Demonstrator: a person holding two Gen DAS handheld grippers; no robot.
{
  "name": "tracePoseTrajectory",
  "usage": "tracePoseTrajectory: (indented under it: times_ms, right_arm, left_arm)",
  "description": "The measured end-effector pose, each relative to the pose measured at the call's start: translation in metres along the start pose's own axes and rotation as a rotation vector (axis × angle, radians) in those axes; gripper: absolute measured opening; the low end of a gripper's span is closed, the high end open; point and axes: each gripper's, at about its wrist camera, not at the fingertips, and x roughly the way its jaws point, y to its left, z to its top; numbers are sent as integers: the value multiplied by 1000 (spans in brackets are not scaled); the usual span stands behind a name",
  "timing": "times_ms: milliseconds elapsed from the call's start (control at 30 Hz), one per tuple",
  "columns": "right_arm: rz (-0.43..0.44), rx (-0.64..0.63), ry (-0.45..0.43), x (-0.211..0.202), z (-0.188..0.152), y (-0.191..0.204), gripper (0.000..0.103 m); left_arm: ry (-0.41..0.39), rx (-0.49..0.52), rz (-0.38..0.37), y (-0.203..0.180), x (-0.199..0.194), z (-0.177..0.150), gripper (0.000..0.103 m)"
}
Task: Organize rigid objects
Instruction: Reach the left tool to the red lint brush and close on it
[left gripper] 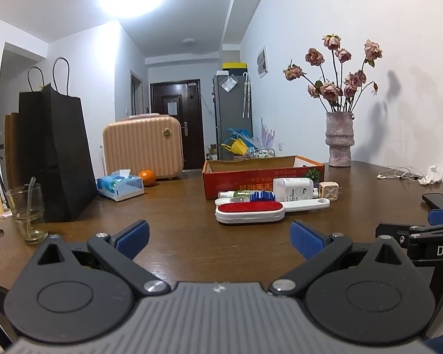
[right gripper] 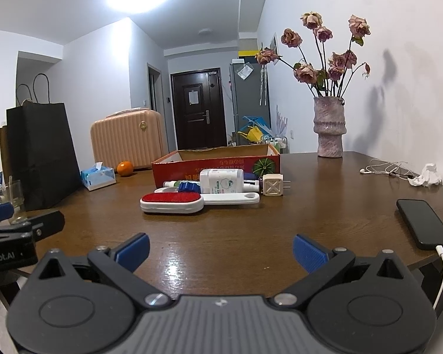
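Observation:
A white lint brush with a red pad (left gripper: 249, 210) (right gripper: 172, 201) lies on the brown table in front of a red cardboard box (left gripper: 262, 174) (right gripper: 215, 166). Between brush and box lie a white bottle (left gripper: 292, 189) (right gripper: 221, 180), small tubes (left gripper: 245, 196) (right gripper: 181, 185) and a beige plug adapter (left gripper: 329, 191) (right gripper: 272, 185). My left gripper (left gripper: 220, 237) stands open over the near table, short of the brush, nothing between its blue pads. My right gripper (right gripper: 220, 250) is open too, equally far back, with the brush ahead and to its left.
A black paper bag (left gripper: 59, 159) (right gripper: 41, 153), a glass (left gripper: 26, 212), a tissue pack (left gripper: 119, 187) (right gripper: 99, 178), an orange (left gripper: 146, 177) and a peach case (left gripper: 143, 147) stand left. A vase of dried roses (left gripper: 339, 138) (right gripper: 329, 129), earphones (right gripper: 384, 168) and a charging phone (right gripper: 423, 222) are right.

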Motion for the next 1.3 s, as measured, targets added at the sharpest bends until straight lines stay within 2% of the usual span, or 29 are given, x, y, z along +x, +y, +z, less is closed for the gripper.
tracePoseTrajectory:
  times_ms: [100, 300, 400, 467, 567, 667, 767, 867, 900, 967, 1033, 1067, 1133, 1233, 1300]
  right_arm:
    - [-19, 11, 13, 7, -1, -5, 103]
    - [-78, 42, 23, 32, 5, -22, 103]
    - [-86, 21, 20, 53, 12, -28, 103]
    - [-91, 15, -13, 66, 18, -31, 103]
    - [-84, -5, -31, 88, 31, -35, 103]
    - [13, 11, 95, 124, 49, -47, 103]
    - [-44, 60, 142, 160, 61, -60, 102]
    - [-51, 76, 182, 194, 72, -71, 90]
    - [-38, 91, 205, 204, 73, -76, 81]
    - [-7, 123, 251, 226, 76, -83, 68]
    - [13, 145, 293, 243, 78, -87, 52]
    - [26, 151, 306, 251, 78, -89, 48]
    - [31, 145, 327, 262, 77, -87, 32]
    - [52, 131, 345, 271, 74, -86, 25]
    - [56, 122, 358, 275, 73, -86, 23]
  left_arm:
    - [20, 6, -34, 1, 10, 1, 103]
    - [22, 1, -3, 4, 43, 9, 103]
    - [2, -41, 18, 13, 65, 11, 103]
    - [-17, -80, 15, 21, 79, 13, 103]
    - [75, -21, -32, 28, 113, 25, 103]
    - [189, -36, -143, 38, 154, 36, 103]
    - [259, -75, -199, 44, 195, 44, 103]
    - [300, -105, -223, 47, 233, 49, 103]
    - [312, -127, -234, 49, 245, 50, 103]
    - [362, -178, -243, 51, 269, 50, 96]
    - [419, -225, -269, 54, 291, 48, 80]
    - [441, -241, -288, 55, 298, 47, 78]
    - [486, -281, -327, 59, 308, 43, 74]
    - [528, -312, -350, 58, 315, 36, 68]
    - [531, -345, -358, 59, 317, 30, 68]
